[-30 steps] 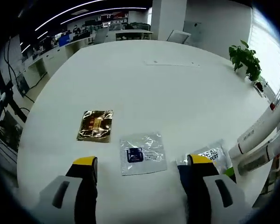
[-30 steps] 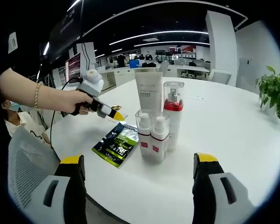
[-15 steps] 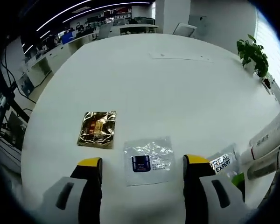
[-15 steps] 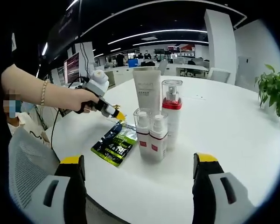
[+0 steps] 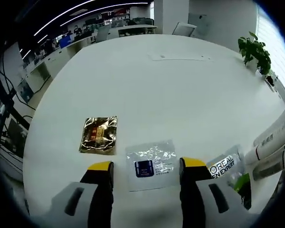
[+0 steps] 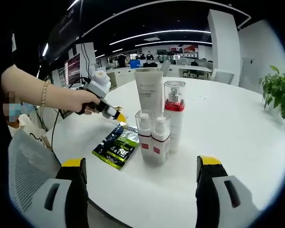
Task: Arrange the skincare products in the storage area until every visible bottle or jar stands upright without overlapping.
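Bottles upright, sachets left flat
Left gripper (image 5: 145, 166), jaws apart, hovers over clear sachet (image 5: 151, 164); right gripper (image 6: 140, 170) apart, empty; bottles (image 6: 154, 140) and tube (image 6: 149, 92) stand clustered on worktop (image 6: 228, 128).

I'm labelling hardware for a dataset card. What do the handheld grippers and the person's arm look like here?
The right gripper has black jaws with yellow tips on grey-white housings, as does the left gripper. In the right gripper view the left gripper shows a white body and a yellow tip. The arm is bare, with a beaded bracelet.

Upright bottles (image 6: 157, 130) block the table (image 6: 237, 137) centre
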Demonstrator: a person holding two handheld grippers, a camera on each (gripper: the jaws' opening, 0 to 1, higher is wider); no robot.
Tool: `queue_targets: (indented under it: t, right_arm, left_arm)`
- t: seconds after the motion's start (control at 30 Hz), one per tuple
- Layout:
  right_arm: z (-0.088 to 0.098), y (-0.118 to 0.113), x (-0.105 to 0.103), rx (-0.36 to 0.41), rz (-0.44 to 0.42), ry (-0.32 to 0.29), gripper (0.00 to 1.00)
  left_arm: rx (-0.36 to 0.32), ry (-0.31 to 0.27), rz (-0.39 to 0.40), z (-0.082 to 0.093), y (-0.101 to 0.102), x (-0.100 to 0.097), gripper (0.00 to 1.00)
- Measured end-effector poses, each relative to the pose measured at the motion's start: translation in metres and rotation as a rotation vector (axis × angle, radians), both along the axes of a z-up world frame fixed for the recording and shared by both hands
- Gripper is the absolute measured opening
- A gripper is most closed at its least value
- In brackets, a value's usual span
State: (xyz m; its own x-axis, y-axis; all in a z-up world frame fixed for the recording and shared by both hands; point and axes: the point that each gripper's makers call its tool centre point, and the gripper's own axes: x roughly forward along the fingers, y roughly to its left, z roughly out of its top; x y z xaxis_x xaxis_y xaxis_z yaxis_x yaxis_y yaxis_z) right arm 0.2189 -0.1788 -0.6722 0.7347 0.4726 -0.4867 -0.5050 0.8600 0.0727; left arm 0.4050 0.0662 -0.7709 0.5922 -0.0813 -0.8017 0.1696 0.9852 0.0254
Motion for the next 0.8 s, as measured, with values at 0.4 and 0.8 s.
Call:
queue_targets:
  t: [0.4, 0.8]
  right_arm:
    - [0.001, 0.000, 0.001, -0.005, 0.001, -0.002, 0.96]
    - [0.003, 0.001, 0.001, -0.008, 0.004, -0.009, 0.96]
  left_arm:
    - [0.002, -0.019, -0.047, 0.005, 0.000, -0.003, 0.37]
    - [-0.019, -0.060, -0.084, 0.016, -0.004, -0.008, 0.37]
